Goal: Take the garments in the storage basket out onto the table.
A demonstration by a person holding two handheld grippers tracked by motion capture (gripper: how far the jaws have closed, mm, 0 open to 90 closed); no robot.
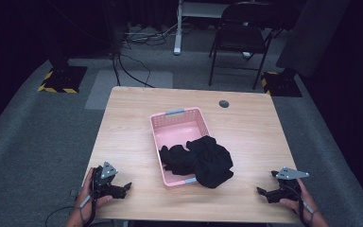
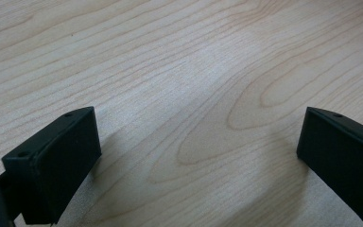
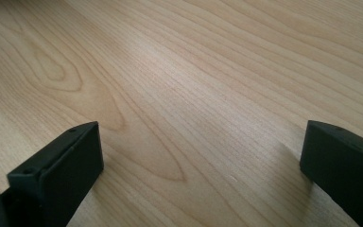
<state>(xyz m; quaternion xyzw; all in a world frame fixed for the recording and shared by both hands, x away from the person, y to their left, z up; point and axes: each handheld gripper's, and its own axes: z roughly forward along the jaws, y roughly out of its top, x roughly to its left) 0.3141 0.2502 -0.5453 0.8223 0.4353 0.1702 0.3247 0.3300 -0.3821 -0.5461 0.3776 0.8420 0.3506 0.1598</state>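
Here my left gripper [image 1: 119,187] and right gripper [image 1: 266,193] rest low at the near edge of the table [image 1: 246,127], jaws spread wide, empty, bare wood between them. Farther off, the black cloth [image 1: 203,161] spills over the near right rim of the pink basket [image 1: 177,116]. I judge a one-sided pull could drag the light basket along or tip it.

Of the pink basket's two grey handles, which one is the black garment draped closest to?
The near handle, on the end of the pink basket facing the person; the black garment spills over the rim beside it. The far handle sits bare.
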